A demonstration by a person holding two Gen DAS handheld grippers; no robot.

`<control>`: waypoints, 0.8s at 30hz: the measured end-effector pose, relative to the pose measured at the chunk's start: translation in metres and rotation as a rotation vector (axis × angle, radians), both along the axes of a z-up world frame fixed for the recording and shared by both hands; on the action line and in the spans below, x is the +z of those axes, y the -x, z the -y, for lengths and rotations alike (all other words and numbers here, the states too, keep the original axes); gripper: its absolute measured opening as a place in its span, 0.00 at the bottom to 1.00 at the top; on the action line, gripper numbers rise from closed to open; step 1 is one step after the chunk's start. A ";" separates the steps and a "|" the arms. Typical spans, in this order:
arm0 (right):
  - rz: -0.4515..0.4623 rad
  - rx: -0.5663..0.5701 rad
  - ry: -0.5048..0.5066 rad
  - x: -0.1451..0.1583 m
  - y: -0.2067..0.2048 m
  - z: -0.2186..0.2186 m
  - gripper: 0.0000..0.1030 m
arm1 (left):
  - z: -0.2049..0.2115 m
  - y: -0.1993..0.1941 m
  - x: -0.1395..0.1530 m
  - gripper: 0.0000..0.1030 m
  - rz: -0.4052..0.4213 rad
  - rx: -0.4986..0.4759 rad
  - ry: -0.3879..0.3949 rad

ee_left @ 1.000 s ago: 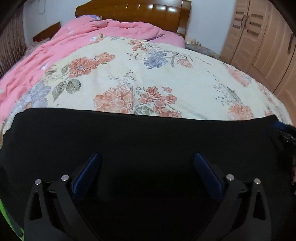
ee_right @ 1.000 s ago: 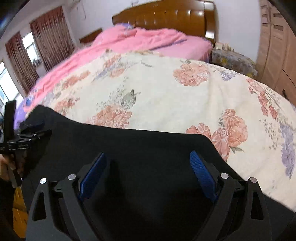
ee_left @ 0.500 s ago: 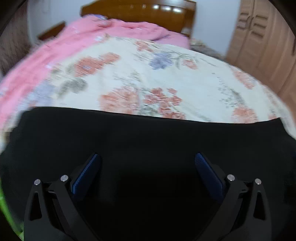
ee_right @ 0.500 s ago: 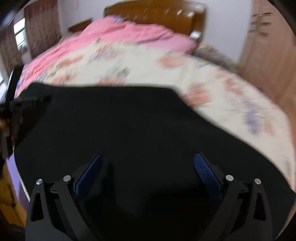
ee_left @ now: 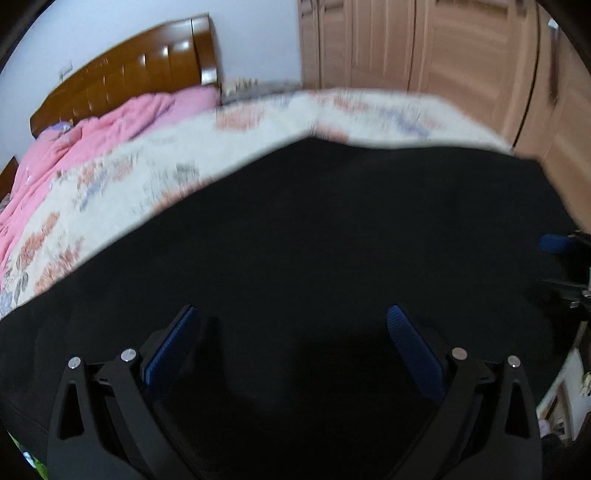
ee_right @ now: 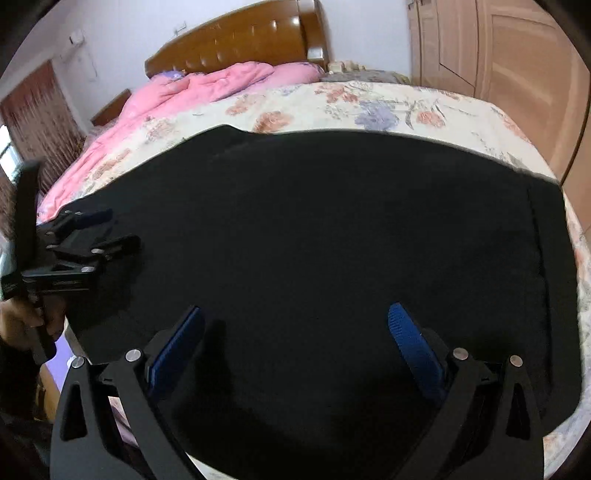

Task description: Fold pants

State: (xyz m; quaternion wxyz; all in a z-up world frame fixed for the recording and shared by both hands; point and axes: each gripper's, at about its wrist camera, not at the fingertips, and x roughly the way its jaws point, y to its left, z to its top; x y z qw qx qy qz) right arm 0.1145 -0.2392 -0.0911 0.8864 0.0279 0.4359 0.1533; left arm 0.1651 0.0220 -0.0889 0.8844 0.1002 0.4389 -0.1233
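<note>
The black pants (ee_left: pixel 314 229) lie flat in a wide folded slab across the near end of the bed and fill the lower half of both views. My left gripper (ee_left: pixel 291 310) hovers over them, open, nothing between its blue pads. The right gripper (ee_right: pixel 295 308) is also open above the pants (ee_right: pixel 314 221), its pads apart and bare. In the right wrist view the left gripper (ee_right: pixel 118 227) shows at the pants' left edge, held by a hand. The left wrist view is blurred; the right gripper (ee_left: pixel 561 266) peeks in at its right edge.
A cream floral bedspread (ee_right: pixel 388 103) covers the bed beyond the pants. A pink quilt (ee_right: pixel 192 92) is bunched along the far left side below the wooden headboard (ee_right: pixel 240 33). Wooden wardrobe doors (ee_left: pixel 443 44) stand to the right of the bed, curtains (ee_right: pixel 33 118) to the left.
Both views have swung sideways over the pants; the left one now faces the wardrobe and is blurred. The right gripper's jaws have spread a little wider. The pants lie as before.
</note>
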 end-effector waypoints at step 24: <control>0.026 -0.117 0.131 0.019 0.033 0.011 0.94 | -0.065 0.037 0.027 0.98 0.077 0.159 0.142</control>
